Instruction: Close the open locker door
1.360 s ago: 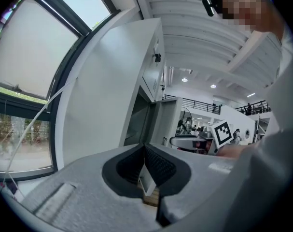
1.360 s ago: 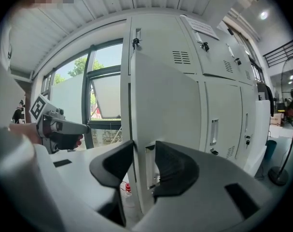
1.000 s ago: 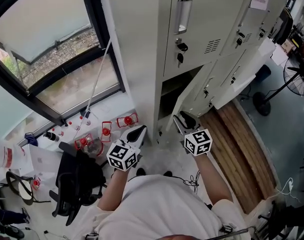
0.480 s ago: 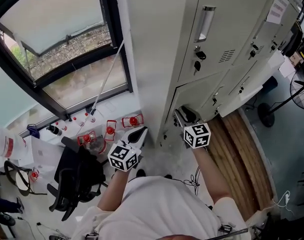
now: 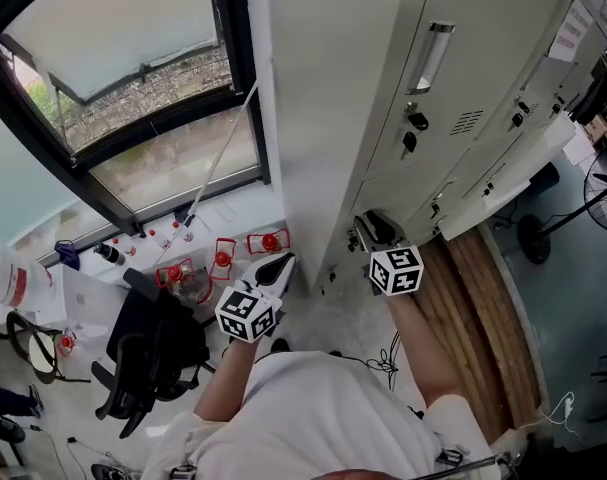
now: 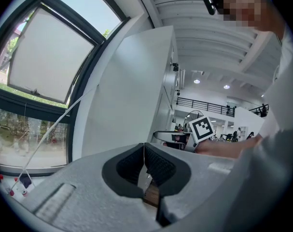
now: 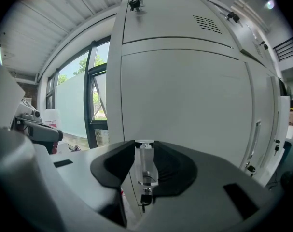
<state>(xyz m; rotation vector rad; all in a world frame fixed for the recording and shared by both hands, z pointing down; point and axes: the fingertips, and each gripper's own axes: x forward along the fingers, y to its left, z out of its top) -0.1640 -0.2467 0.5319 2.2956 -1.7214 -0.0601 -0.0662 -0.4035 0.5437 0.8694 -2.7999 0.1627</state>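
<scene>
The lower locker door (image 5: 395,200) sits level with the locker front, below the upper door (image 5: 453,58) with its long handle. My right gripper (image 5: 369,230) is at the lower door's bottom corner, jaws apart and closing. In the right gripper view the door (image 7: 185,105) fills the frame, and its small metal handle and lock (image 7: 146,172) show through the gap between the jaws (image 7: 145,161); I cannot tell if the pads touch them. My left gripper (image 5: 275,267) hangs to the left of the locker, shut and holding nothing (image 6: 144,166).
A large window (image 5: 133,78) is on the left, with a thin white rod (image 5: 218,153) leaning by it. Red-capped bottles (image 5: 223,260) and a black chair (image 5: 148,353) crowd the floor. Another locker door (image 5: 498,188) stands open on the right above a wooden platform (image 5: 483,308).
The lower door has swung from open, with the dark inside showing, to level with the locker front. My right gripper has followed it inward, and the head view has shifted.
</scene>
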